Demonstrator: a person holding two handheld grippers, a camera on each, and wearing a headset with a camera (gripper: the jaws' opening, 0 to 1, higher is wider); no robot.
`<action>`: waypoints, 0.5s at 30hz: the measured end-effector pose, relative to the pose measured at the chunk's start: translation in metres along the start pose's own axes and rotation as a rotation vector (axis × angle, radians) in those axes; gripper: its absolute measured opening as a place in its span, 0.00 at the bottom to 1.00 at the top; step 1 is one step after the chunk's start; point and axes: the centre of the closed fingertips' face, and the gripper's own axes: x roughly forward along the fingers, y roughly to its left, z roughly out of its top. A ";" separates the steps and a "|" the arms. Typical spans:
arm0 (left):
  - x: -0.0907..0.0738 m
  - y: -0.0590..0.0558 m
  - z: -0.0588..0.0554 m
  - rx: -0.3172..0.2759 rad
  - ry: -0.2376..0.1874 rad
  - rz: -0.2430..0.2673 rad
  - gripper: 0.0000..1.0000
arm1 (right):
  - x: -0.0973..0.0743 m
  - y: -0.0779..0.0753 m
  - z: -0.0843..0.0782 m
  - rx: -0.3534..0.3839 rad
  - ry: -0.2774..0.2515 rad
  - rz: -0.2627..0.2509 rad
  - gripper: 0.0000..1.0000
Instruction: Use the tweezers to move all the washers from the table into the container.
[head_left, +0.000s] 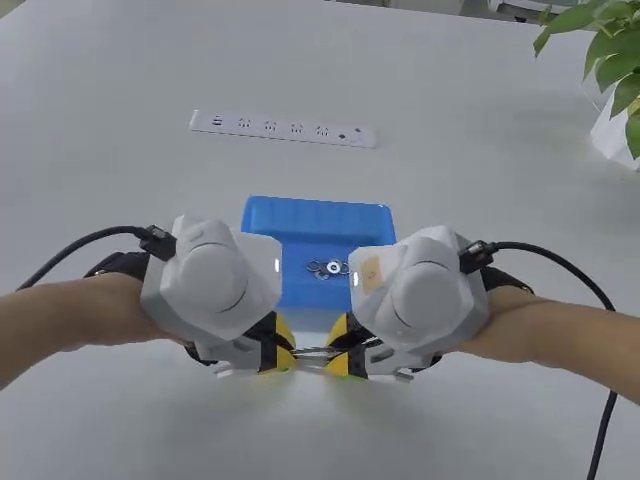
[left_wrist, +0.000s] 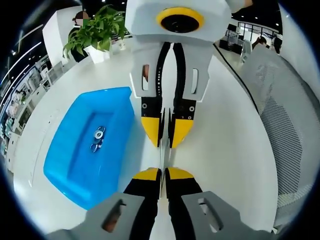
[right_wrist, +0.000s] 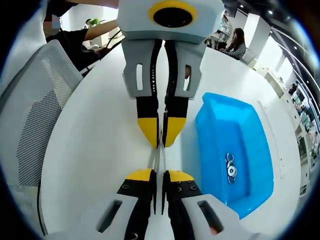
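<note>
A blue container (head_left: 300, 222) stands on the white table just beyond my two grippers, with a few metal washers (head_left: 328, 268) lying together on its floor. The grippers face each other tip to tip. Thin metal tweezers (head_left: 312, 352) run between them. My left gripper (head_left: 272, 357) is shut on one end and my right gripper (head_left: 345, 360) on the other. In the left gripper view my left gripper (left_wrist: 163, 172) clamps the tweezers (left_wrist: 162, 157), the container (left_wrist: 65, 160) and washers (left_wrist: 97, 136) to its left. In the right gripper view my right gripper (right_wrist: 159, 174) pinches the tweezers (right_wrist: 159, 157), beside the container (right_wrist: 255, 150) with washers (right_wrist: 231, 167).
A white power strip (head_left: 283, 128) lies farther back on the table. A potted plant (head_left: 600, 50) stands at the far right corner. A grey mesh chair (left_wrist: 285, 125) is at the table's near side. People sit in the background (right_wrist: 235, 42).
</note>
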 end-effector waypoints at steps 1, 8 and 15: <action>0.000 0.000 0.001 -0.002 0.000 0.000 0.08 | 0.000 0.000 0.000 0.001 0.002 0.000 0.11; -0.001 0.000 0.000 -0.015 -0.008 -0.008 0.08 | 0.000 -0.001 0.000 0.019 0.021 0.007 0.12; -0.002 -0.001 0.000 -0.026 -0.007 -0.007 0.09 | 0.000 -0.002 0.000 0.040 0.030 0.006 0.13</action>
